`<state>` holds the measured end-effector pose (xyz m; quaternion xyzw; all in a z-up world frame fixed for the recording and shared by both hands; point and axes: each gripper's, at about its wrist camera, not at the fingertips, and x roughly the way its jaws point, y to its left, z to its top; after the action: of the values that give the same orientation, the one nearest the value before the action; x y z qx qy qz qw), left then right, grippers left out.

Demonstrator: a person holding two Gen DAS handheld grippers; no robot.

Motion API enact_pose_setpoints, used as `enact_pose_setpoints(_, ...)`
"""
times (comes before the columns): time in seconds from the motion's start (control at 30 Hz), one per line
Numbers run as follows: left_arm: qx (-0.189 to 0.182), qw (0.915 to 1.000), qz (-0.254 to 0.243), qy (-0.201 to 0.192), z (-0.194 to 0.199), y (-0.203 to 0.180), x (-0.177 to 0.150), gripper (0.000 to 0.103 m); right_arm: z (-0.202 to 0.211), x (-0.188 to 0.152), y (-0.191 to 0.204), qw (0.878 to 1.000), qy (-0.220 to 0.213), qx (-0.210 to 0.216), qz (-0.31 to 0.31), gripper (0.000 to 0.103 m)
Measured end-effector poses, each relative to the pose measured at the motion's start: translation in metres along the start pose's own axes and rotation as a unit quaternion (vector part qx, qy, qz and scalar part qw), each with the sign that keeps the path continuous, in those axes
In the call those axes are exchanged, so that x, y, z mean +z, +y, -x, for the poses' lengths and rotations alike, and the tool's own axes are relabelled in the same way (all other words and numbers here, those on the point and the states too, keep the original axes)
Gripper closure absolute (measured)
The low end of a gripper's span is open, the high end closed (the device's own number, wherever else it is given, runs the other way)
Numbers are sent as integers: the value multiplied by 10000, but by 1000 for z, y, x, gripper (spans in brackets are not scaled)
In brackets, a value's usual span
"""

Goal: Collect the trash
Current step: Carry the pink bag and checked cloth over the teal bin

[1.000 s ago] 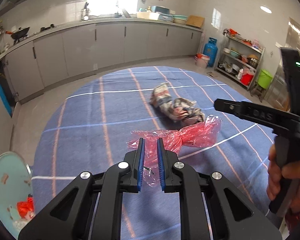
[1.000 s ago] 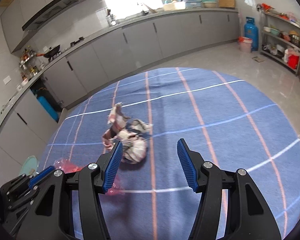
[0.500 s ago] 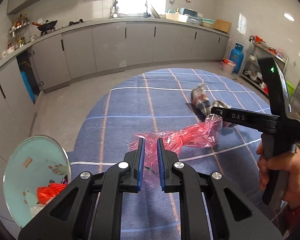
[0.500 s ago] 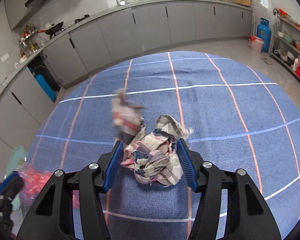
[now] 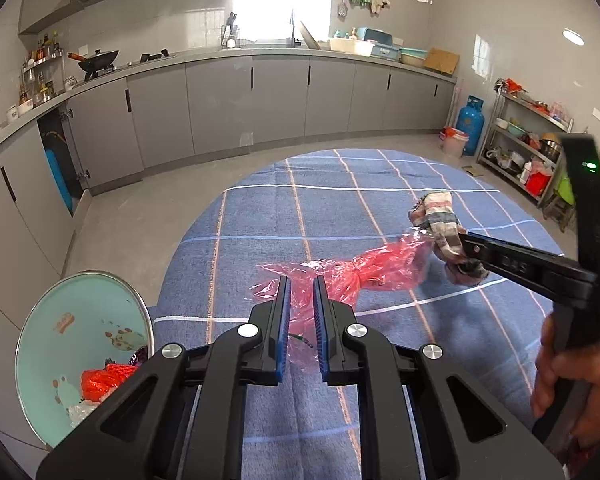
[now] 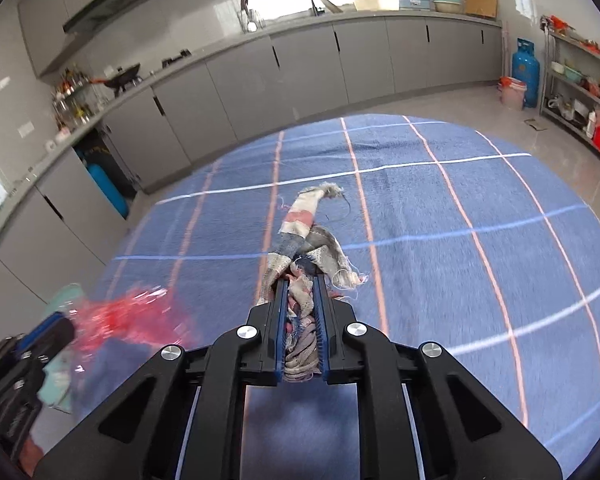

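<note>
My left gripper [image 5: 301, 292] is shut on a crumpled red plastic bag [image 5: 364, 270], which stretches away to the right over the blue checked tablecloth [image 5: 332, 200]. My right gripper [image 6: 300, 292] is shut on a striped rag [image 6: 304, 236], whose free end trails forward over the cloth. In the left wrist view the right gripper [image 5: 466, 242] holds the rag [image 5: 440, 220] just past the bag's far end. The bag [image 6: 128, 316] shows blurred at the left of the right wrist view. A pale green trash bin [image 5: 80, 344] with red trash inside stands low at the left.
The round table's edge drops to a grey floor [image 5: 140, 232] on the left. Grey kitchen cabinets [image 5: 260, 100] line the far wall. A blue gas cylinder [image 5: 470, 124] and a metal shelf rack [image 5: 528, 148] stand at the right.
My right gripper has closed on the rag and lifted it off the cloth. My left gripper has swung left with the red bag, bringing the bin further into view.
</note>
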<state>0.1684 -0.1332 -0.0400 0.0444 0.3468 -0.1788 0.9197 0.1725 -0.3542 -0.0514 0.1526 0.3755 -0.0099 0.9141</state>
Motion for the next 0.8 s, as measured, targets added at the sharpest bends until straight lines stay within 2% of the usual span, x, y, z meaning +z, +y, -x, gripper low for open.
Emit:
enact_pose_setpoints(0.3, -124, 9999, 18, -87, 14, -3, -2, 92, 44, -18, 8, 9992, -260, 286, -133, 90)
enact_pose_setpoints(0.8, -297, 9995, 13, -121, 33, -4, -17, 92, 77, -54, 17, 9984, -437, 300, -218, 90)
